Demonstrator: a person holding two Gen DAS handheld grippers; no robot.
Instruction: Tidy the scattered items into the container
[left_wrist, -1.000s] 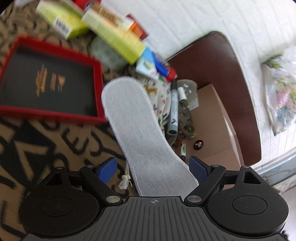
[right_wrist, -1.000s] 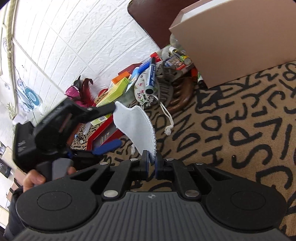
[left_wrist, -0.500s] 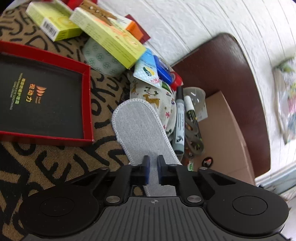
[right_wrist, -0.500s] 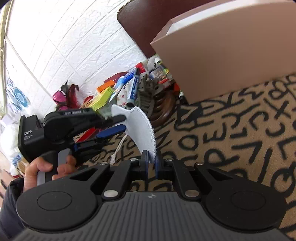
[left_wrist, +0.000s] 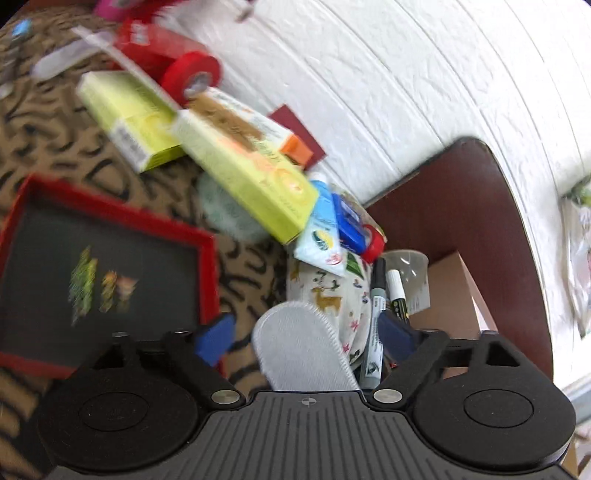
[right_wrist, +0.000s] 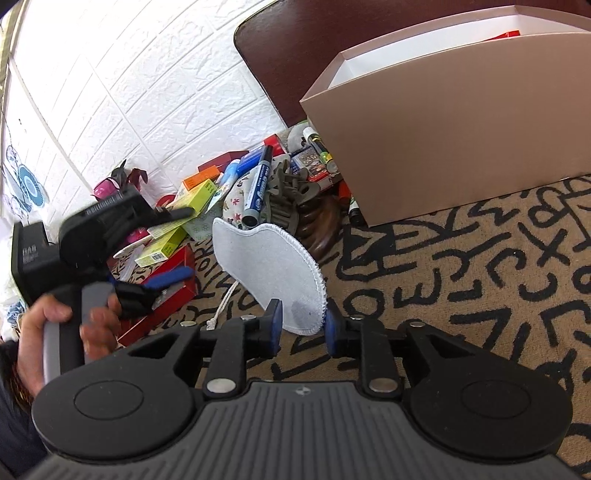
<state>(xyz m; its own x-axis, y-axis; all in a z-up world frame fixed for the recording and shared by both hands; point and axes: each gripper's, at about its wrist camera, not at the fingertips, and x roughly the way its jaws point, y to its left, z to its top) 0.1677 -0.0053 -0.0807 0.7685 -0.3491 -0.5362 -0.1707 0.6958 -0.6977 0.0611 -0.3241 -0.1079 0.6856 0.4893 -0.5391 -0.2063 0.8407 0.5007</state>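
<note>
A grey fabric insole (right_wrist: 273, 266) stands between the open jaws of my right gripper (right_wrist: 301, 326), its heel end just above the patterned cloth; I cannot tell what supports it. In the left wrist view the insole (left_wrist: 299, 347) lies between the open fingers of my left gripper (left_wrist: 306, 334). The tan cardboard box (right_wrist: 461, 129) stands open at the right, its corner also visible in the left wrist view (left_wrist: 454, 302). A pile of markers (right_wrist: 258, 184), a printed pouch (left_wrist: 328, 299) and yellow-green boxes (left_wrist: 243, 170) lies by the wall.
A red-rimmed black tray (left_wrist: 107, 266) lies at the left. A red tape roll (left_wrist: 192, 75) and a dark brown chair back (left_wrist: 461, 221) stand by the white brick wall. A brown hair claw (right_wrist: 291, 199) sits in the pile.
Both grippers have opened: the left one was shut on the insole half a second ago, the right one was shut on its end. The left gripper has pulled back leftward.
</note>
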